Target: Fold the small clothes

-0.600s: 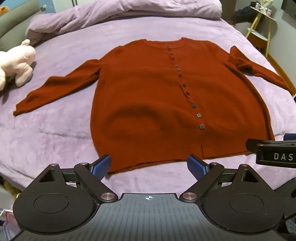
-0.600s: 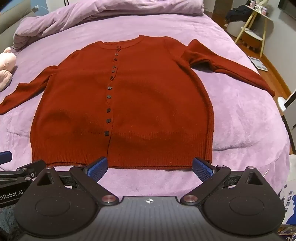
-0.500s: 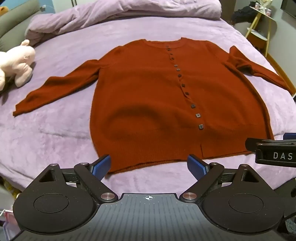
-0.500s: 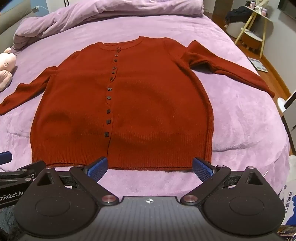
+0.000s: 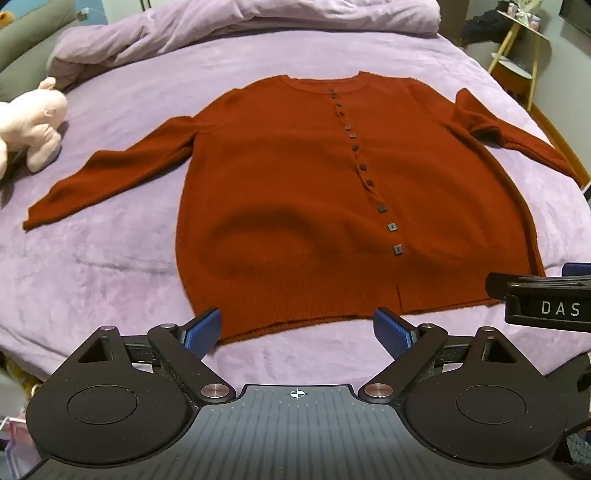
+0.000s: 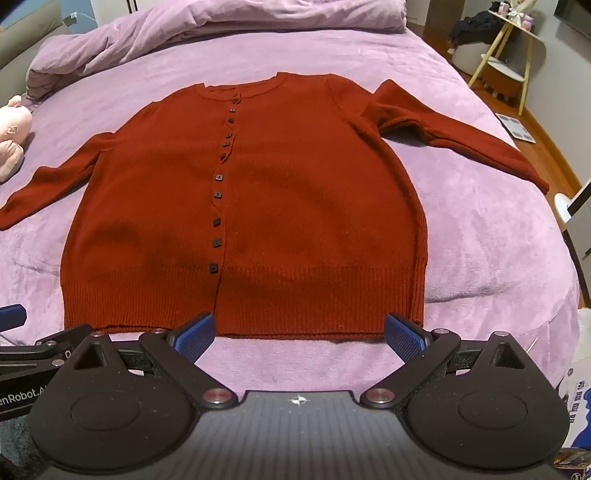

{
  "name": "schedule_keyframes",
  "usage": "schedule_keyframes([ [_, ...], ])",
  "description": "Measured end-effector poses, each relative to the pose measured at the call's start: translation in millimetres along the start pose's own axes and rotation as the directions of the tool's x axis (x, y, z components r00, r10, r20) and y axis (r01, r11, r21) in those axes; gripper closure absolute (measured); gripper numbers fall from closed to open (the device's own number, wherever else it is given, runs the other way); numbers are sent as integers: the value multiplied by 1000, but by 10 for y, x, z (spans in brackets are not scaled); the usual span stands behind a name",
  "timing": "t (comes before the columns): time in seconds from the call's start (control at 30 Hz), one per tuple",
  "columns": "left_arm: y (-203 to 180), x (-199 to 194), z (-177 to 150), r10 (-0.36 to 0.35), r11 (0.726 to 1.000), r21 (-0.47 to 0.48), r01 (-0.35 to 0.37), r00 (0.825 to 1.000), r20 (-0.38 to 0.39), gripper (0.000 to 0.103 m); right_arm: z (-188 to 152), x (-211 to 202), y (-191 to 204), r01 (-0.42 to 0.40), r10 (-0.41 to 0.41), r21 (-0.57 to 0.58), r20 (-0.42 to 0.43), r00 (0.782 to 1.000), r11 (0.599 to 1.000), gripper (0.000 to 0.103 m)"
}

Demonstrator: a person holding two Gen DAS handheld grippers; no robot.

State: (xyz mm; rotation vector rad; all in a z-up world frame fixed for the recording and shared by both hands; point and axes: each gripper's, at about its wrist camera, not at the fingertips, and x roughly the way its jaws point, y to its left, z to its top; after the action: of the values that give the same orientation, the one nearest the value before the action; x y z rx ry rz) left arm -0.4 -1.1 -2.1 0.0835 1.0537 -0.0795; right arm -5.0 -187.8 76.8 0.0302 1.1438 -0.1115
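Observation:
A rust-red buttoned cardigan (image 5: 295, 192) lies flat and face up on the purple bed (image 5: 110, 288), sleeves spread to both sides; it also shows in the right wrist view (image 6: 295, 206). My left gripper (image 5: 298, 328) is open and empty, hovering just short of the hem's left half. My right gripper (image 6: 299, 334) is open and empty, just short of the hem's right half. The right gripper's body (image 5: 546, 302) shows at the right edge of the left wrist view, and the left gripper's body (image 6: 29, 354) at the left edge of the right wrist view.
A pink plush toy (image 5: 29, 122) lies on the bed at the left. A bunched purple duvet (image 5: 240, 22) lies at the head. A yellow-legged side table (image 6: 506, 55) stands on the floor at the far right. The bed's near edge lies just below the grippers.
Both grippers have crept slightly forward toward the hem. The cardigan has not moved.

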Motion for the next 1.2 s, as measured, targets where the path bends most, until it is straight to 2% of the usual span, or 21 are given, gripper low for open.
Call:
schedule_keyframes([
  [1.2, -2, 20, -15, 9, 1000, -3, -9, 1000, -16, 10, -14, -12, 7, 0, 0, -2, 8, 1000, 1000, 5],
])
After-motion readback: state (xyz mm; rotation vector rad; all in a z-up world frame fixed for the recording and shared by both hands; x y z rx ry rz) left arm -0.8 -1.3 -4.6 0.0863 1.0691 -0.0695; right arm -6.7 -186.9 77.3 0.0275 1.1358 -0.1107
